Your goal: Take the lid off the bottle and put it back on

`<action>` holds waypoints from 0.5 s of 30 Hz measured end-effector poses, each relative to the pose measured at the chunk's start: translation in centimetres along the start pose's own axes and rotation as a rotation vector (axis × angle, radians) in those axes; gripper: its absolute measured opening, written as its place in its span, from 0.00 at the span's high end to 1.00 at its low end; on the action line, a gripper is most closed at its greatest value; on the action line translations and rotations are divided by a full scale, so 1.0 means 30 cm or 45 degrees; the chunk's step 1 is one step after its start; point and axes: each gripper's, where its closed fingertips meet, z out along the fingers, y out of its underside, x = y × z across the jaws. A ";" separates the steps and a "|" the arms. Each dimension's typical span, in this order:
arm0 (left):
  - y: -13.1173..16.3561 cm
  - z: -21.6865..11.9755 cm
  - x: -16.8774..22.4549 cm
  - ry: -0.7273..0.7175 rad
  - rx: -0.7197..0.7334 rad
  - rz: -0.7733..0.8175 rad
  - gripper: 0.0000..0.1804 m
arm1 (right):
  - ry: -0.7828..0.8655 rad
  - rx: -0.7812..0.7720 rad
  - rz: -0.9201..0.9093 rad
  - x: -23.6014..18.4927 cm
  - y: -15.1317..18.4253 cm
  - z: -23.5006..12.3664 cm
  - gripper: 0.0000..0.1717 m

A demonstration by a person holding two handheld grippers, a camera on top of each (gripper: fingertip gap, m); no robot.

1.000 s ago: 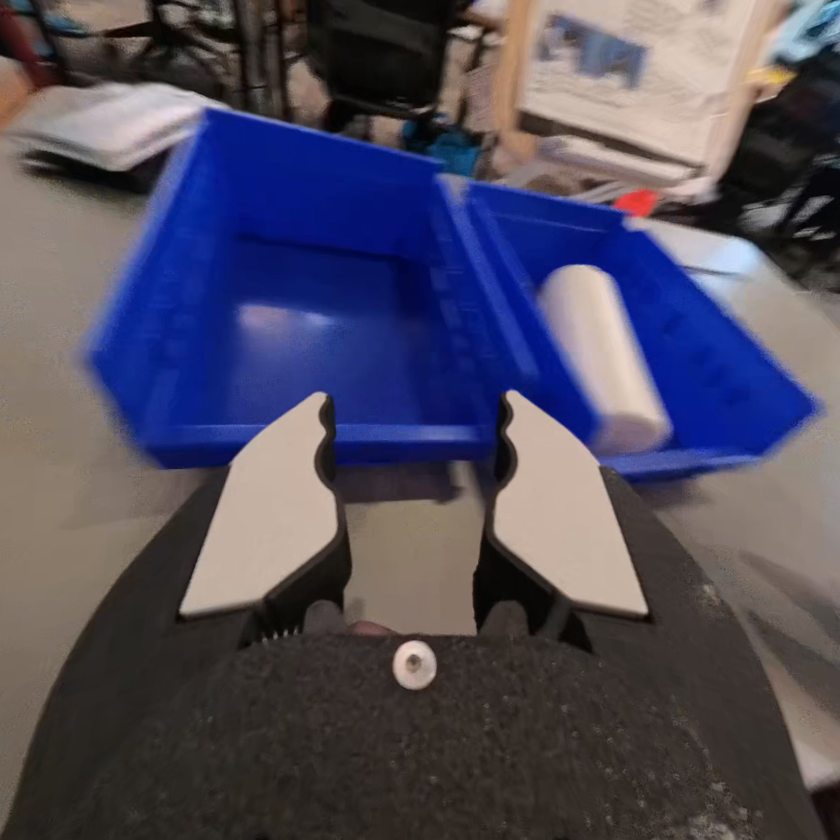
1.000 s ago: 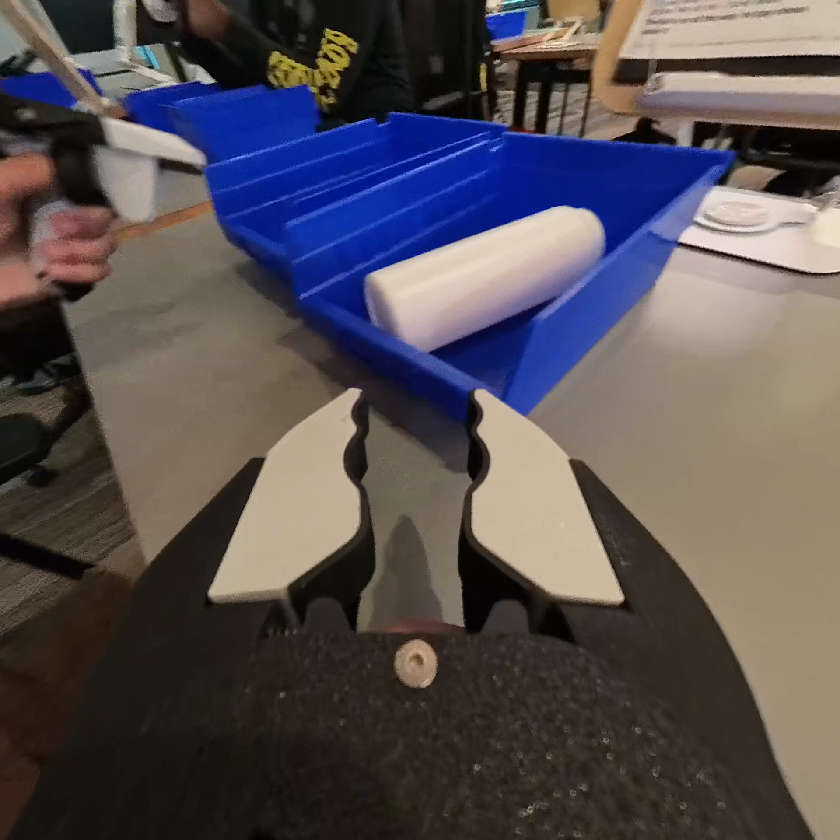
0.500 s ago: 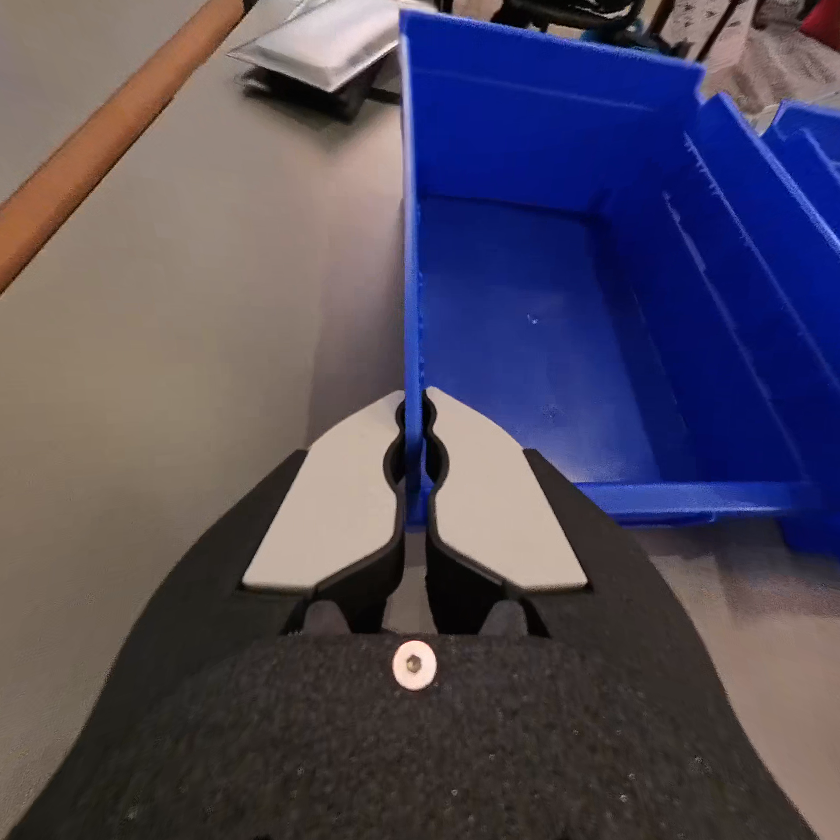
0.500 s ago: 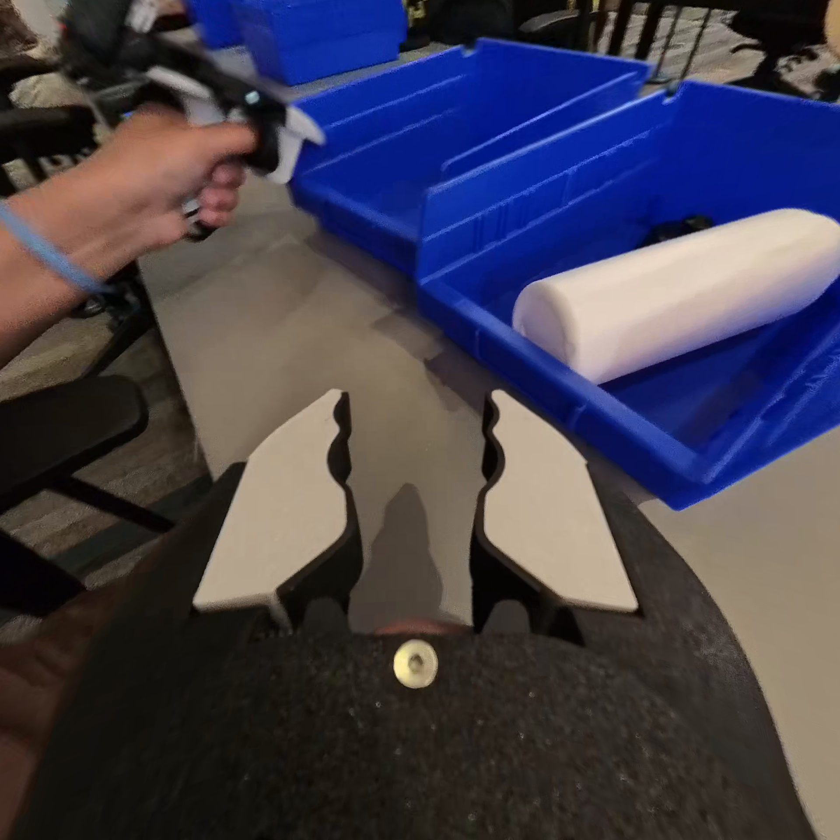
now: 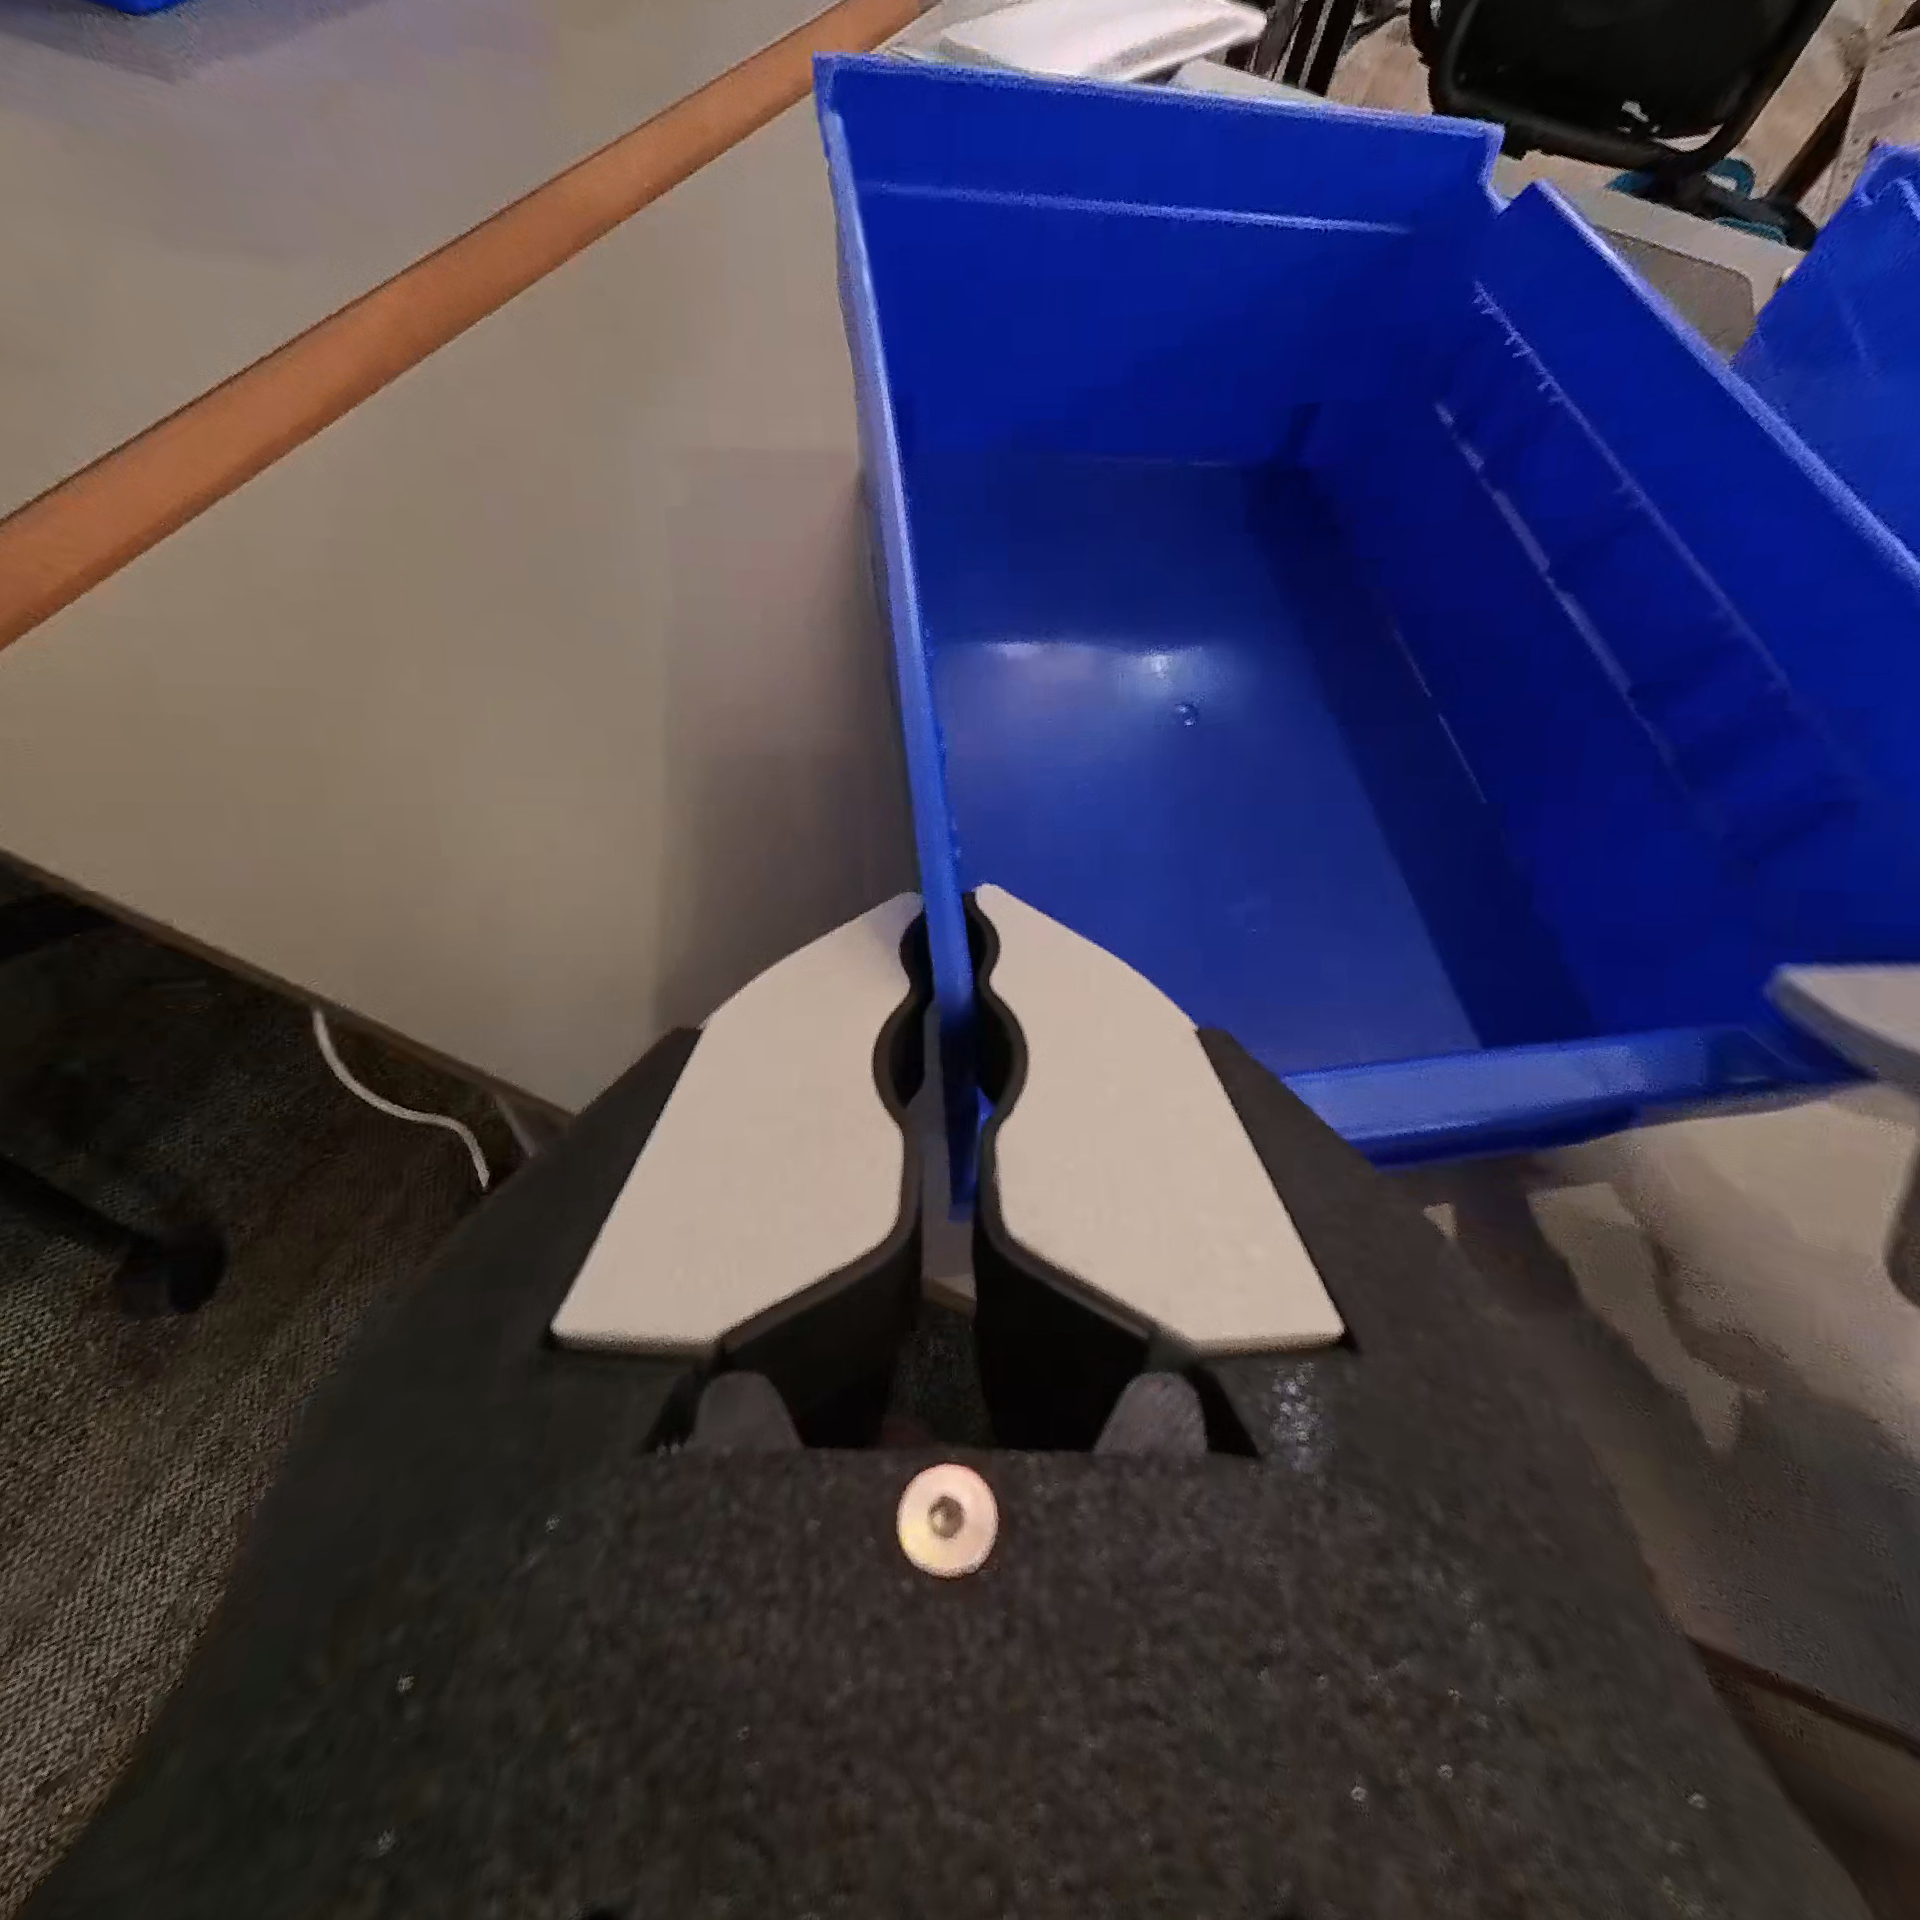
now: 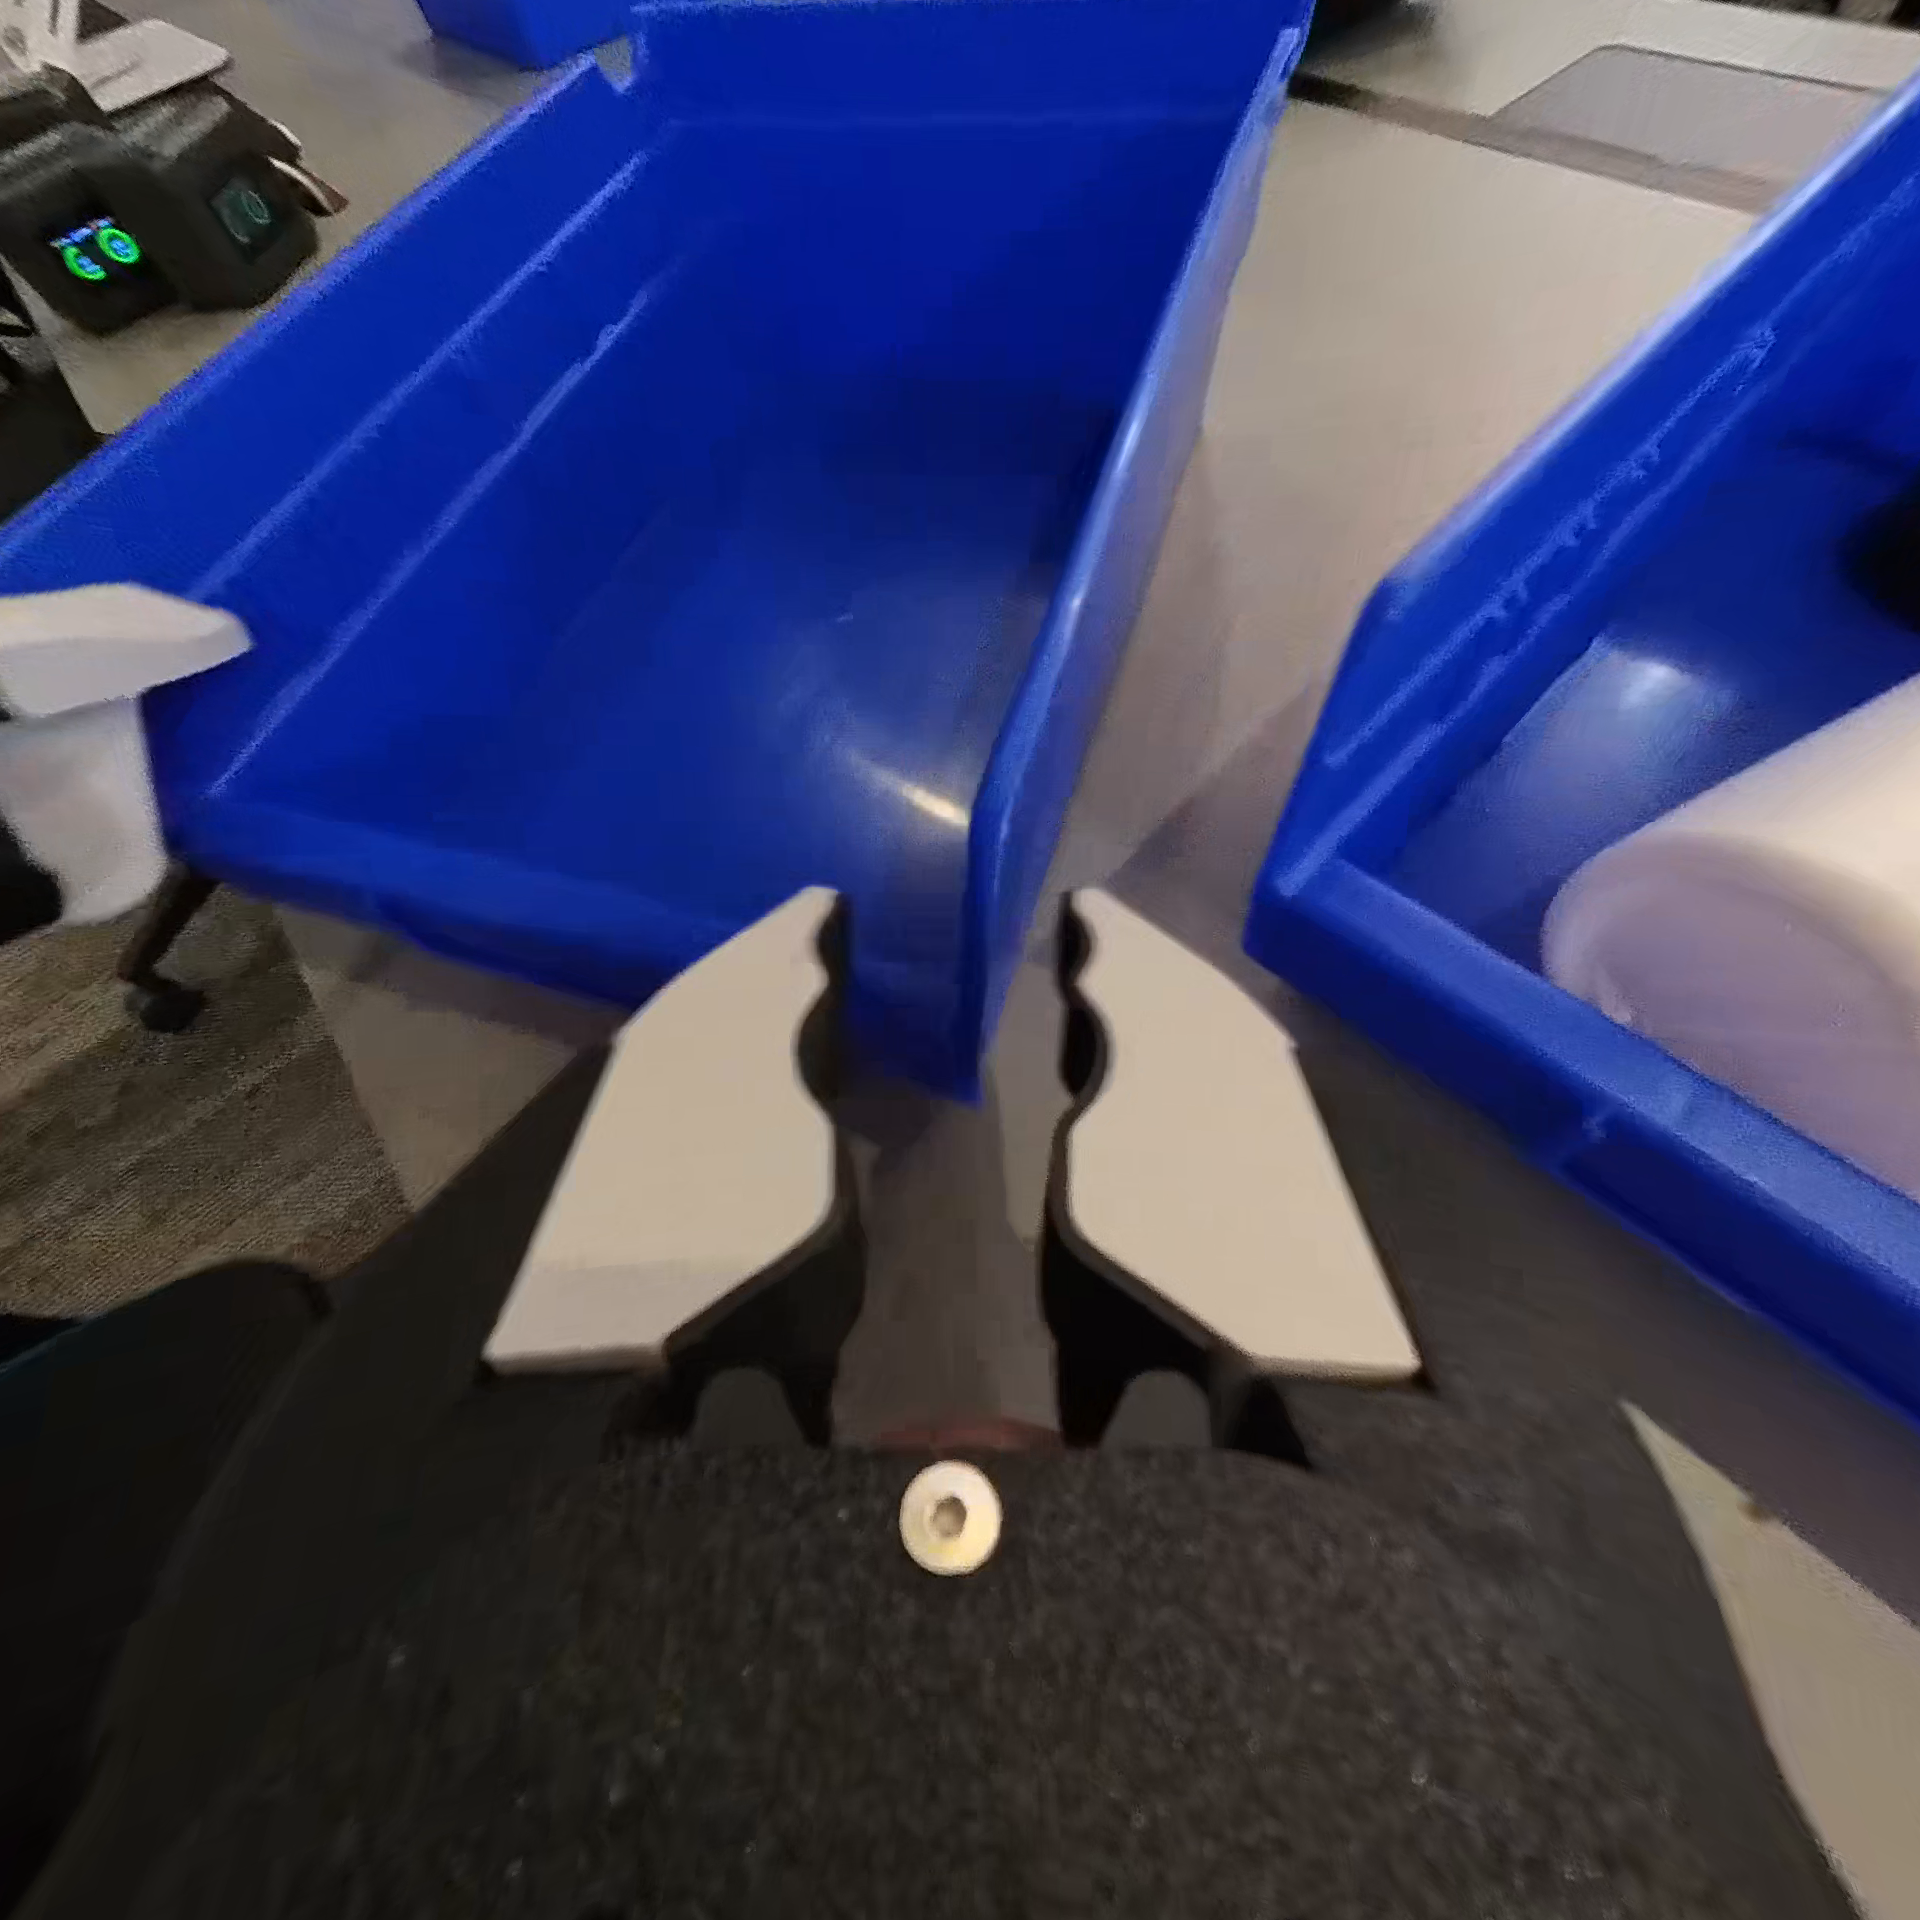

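Since half a second earlier, the right gripper [image 6: 951, 997] had swung away from the bare tabletop and come up to the near right corner of the empty blue bin [image 6: 644, 499], while the left gripper [image 5: 948, 1023] had stayed clamped on that bin's left wall.

The grey table [image 5: 468, 582] filled the left half of the left wrist view, its wooden edge strip running diagonally across the upper left. The empty blue bin took up the centre and right of that view and the upper centre of the right wrist view. A second blue bin [image 6: 1475, 997] sat at the right edge of the right wrist view, apart from the first, with table showing between them. In it lay the white bottle [image 6: 1745, 914], on its side at the lower right of that bin; its lid end could not be made out.

At lower centre of the left wrist view, the left gripper's pads were pressed against both faces of the thin bin wall. At lower centre of the right wrist view, the right gripper's jaws stood apart astride the bin's right wall, with a gap on each side of it. The left gripper's white finger showed at the left edge of that view.
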 end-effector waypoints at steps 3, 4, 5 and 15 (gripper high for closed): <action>0.018 -0.034 -0.004 0.002 0.001 -0.012 0.98 | 0.105 0.047 -0.048 0.022 -0.025 0.022 0.96; 0.019 -0.048 -0.007 -0.009 0.017 -0.015 0.98 | 0.099 0.048 -0.066 0.015 -0.029 0.021 0.96; 0.016 -0.064 -0.004 -0.018 0.040 -0.008 0.98 | 0.110 0.052 -0.079 0.012 -0.035 0.013 0.97; -0.284 -0.277 0.201 0.026 0.439 0.060 0.98 | 0.157 0.445 -0.162 0.072 -0.314 -0.277 0.97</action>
